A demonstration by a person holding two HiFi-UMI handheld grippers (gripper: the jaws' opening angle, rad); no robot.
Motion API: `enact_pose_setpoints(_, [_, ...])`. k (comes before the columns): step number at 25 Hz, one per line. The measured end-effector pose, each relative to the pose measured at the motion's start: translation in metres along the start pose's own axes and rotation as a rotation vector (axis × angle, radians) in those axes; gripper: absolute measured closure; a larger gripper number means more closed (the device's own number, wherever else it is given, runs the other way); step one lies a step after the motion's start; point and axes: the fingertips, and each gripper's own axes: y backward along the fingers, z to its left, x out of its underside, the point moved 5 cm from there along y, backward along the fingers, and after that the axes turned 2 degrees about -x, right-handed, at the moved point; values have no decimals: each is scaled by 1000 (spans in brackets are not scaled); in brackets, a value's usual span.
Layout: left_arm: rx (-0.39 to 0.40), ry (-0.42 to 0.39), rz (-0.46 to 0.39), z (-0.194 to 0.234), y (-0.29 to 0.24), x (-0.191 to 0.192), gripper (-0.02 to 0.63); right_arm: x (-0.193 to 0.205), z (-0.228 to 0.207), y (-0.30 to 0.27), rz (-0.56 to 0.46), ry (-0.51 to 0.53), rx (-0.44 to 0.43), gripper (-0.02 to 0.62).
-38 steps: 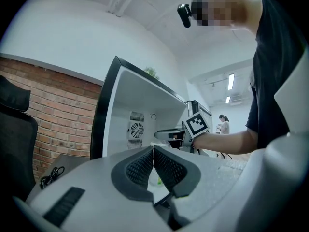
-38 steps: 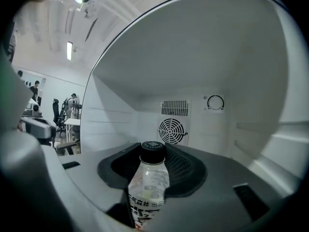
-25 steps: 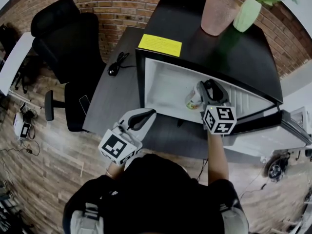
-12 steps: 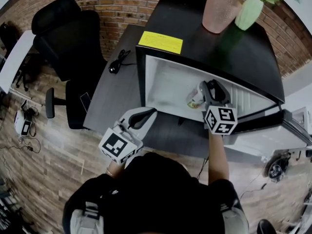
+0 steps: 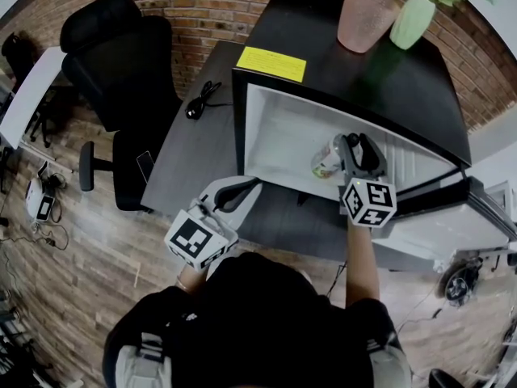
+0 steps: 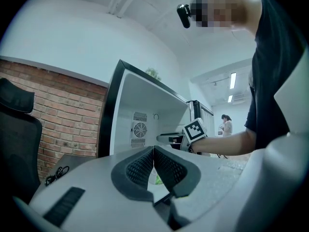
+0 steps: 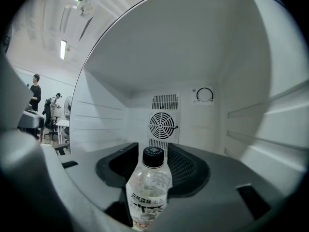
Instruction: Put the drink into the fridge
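A clear drink bottle [image 7: 148,187] with a black cap and a printed label stands upright inside the open white fridge [image 7: 106,124]. It sits between the jaws of my right gripper [image 7: 152,148], which have just been opening; the pads stand a little off the bottle. In the head view the right gripper [image 5: 353,148] reaches into the fridge [image 5: 275,136] with the bottle [image 5: 325,161] at its tip. My left gripper [image 5: 242,189] hangs outside, in front of the fridge's lower left corner, shut with nothing in it [image 6: 153,151].
The fridge door [image 5: 452,217] stands open at the right. A pink vase [image 5: 365,14] and a green plant pot [image 5: 412,18] sit on the fridge top by a yellow sticker [image 5: 271,63]. A black office chair [image 5: 113,63] and a cable [image 5: 198,103] are at left.
The head view has shifted slightly. Both grippers stay where they were, the right one still inside the fridge round the bottle.
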Motion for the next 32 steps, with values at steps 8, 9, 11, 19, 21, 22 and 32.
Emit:
enact_pose_setpoints(8, [-11, -10, -5, -7, 6, -4, 603, -16, 12, 45, -101, -88, -16, 442])
enact_pose_setpoints(9, [-14, -13, -8, -8, 7, -5, 603, -17, 15, 51, -114, -98, -19, 454])
enact_pose_setpoints(11, [-20, -16, -12, -9, 8, -5, 603, -19, 20, 64, -140, -117, -24, 473])
enact_pose_setpoints(19, [-30, -22, -13, -22, 13, -2, 603, -11, 45, 112, -182, -185, -60, 569])
enact_pose_setpoints(21, [-31, -23, -12, -25, 13, -1, 603, -7, 50, 121, -182, -197, -64, 588])
enact_pose_setpoints(22, [-30, -23, -11, -27, 13, -1, 603, -4, 52, 126, -179, -204, -67, 595])
enact_pose_setpoints(32, [-18, -39, -20, -39, 7, 0, 603, 14, 67, 150, -133, -231, -93, 597])
